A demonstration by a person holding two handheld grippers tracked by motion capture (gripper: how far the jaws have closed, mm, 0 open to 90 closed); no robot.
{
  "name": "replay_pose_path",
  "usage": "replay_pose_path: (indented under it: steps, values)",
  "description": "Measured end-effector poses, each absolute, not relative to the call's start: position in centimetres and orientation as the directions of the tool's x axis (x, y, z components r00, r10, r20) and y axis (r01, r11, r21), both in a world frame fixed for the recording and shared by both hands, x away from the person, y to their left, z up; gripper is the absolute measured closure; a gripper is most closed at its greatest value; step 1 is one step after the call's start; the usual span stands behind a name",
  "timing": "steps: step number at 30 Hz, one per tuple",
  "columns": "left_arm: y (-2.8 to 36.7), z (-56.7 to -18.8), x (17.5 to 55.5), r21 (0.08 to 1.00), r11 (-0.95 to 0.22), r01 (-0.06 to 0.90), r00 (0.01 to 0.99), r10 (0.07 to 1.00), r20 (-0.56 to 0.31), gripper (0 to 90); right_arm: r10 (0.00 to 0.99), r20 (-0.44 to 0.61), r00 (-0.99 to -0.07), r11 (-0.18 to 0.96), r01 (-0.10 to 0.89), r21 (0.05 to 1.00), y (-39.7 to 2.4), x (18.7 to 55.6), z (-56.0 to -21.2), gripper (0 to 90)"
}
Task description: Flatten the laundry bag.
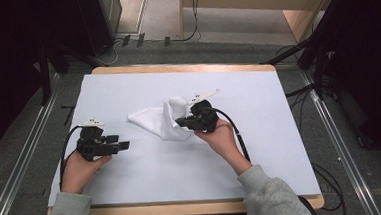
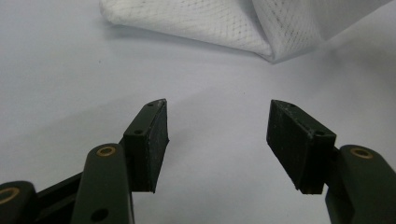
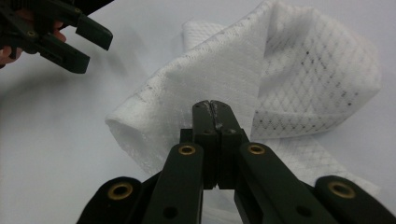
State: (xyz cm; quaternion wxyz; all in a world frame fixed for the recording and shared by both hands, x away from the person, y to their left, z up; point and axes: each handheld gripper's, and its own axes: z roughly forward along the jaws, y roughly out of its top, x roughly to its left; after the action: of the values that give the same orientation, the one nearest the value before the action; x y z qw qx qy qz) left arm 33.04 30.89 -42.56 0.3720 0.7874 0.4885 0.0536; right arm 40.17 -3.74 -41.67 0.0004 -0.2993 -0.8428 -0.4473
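White paper covered the surface point(image 1: 133, 191); the right claw point(image 1: 182, 122) was clamped on a white mesh cloth point(image 1: 154, 120), while the left claw point(image 1: 123, 144), nearer the surface's left edge, gaped empty just short of the cloth's free corner.

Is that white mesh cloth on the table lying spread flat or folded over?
Folded over. The white mesh cloth is doubled into a raised loop, one part lifted by the shut right gripper.

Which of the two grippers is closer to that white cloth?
Right. The right gripper is shut on the white cloth; the left gripper sits open beside it, apart.
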Motion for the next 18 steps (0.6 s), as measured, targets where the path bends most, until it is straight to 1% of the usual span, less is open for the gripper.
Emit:
replay_pose_path:
  steps: [12,18]
  values:
    - [30.3,-42.6,33.6,0.639,-0.259,0.724,0.531,0.8,-0.278,39.4,0.478,0.262,-0.838,0.483,0.5,0.719,-2.1,38.2,-43.7,90.0]
    - [29.7,-42.5,34.1,0.641,-0.271,0.718,0.546,0.79,-0.278,39.5,0.487,0.252,-0.836,0.512,0.507,0.693,-1.7,37.9,-44.9,90.0]
